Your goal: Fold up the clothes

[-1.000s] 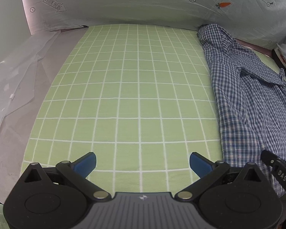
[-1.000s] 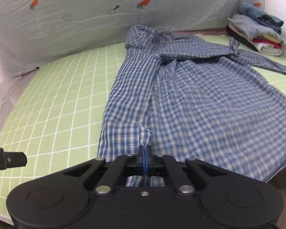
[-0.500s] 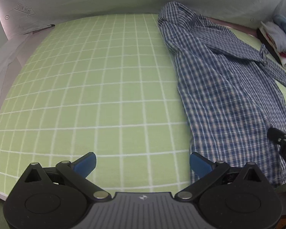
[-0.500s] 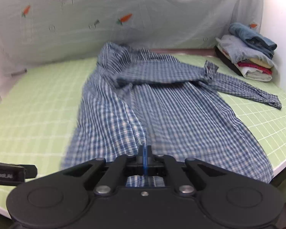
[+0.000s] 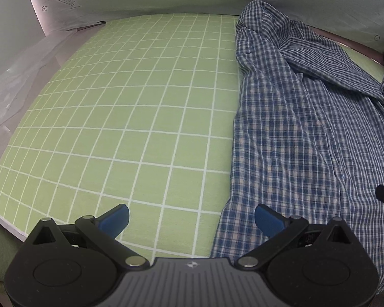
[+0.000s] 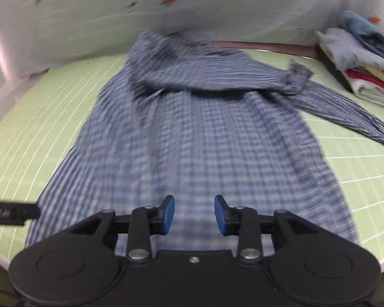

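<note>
My right gripper (image 6: 194, 213) is opening, empty, over the shirt (image 6: 192, 133) hem; left gripper (image 5: 190, 220) wide, empty; careless regrasp could bunch it

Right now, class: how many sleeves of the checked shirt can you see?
2. One sleeve lies folded across the checked shirt near the collar; the other sleeve stretches right over the green mat, toward the stack of folded clothes.

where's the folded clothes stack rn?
In the right wrist view, the folded clothes stack sits at the far right corner of the green grid mat, against the carrot-print sheet, just beyond the plaid shirt and its outstretched sleeve.
</note>
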Demonstrator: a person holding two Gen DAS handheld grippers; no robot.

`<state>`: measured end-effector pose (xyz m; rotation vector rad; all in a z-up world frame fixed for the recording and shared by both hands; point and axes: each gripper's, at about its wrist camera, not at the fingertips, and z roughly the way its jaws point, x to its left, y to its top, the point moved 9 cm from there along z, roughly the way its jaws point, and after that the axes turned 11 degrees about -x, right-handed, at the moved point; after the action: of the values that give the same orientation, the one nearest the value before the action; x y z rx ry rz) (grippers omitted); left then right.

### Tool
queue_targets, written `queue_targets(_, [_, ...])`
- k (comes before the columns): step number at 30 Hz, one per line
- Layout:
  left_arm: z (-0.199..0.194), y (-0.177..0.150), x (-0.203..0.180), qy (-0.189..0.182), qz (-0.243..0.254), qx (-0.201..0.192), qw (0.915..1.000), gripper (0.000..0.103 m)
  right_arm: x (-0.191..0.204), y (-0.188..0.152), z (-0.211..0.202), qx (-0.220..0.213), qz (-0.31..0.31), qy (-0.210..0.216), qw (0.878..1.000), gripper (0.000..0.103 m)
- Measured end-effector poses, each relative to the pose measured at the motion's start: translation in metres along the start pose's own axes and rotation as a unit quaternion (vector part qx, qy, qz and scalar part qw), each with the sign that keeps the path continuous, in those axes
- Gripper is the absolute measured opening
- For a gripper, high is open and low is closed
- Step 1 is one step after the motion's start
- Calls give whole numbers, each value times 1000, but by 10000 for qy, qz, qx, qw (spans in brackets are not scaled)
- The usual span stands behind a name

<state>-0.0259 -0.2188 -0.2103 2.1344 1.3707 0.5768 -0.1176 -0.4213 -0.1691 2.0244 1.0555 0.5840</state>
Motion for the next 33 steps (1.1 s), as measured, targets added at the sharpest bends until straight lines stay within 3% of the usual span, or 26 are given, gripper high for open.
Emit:
queue_targets(6, [13,20,-9,-24,142,6,9999,103,-47,11,21,129,578,-441,9973,35])
queue_targets(10, [34,32,-19,-129,111,126,9998,103,-65,20,24,215,476,-655,9965,35])
queue_targets(12, [44,39,-25,-114,137,129,9998,103,-76,26,21,182,490,-771,9956,41])
queue_targets(17, [64,50,-35,-62,29,130,9999,103,-104,42,32,223,412,-879,9950,46])
queue_targets(22, [86,66,-42,233,-9,85,9997,103,-132,70,48,121,279,-819,9962,51])
queue_targets(26, [104,86,-49,306,-107,60,9995,103,-153,94,61,-106,320,-769,9965,62])
queue_targets(33, [129,115,-62,398,86,0,9992,103,-186,123,110,-195,874,-839,9924,62])
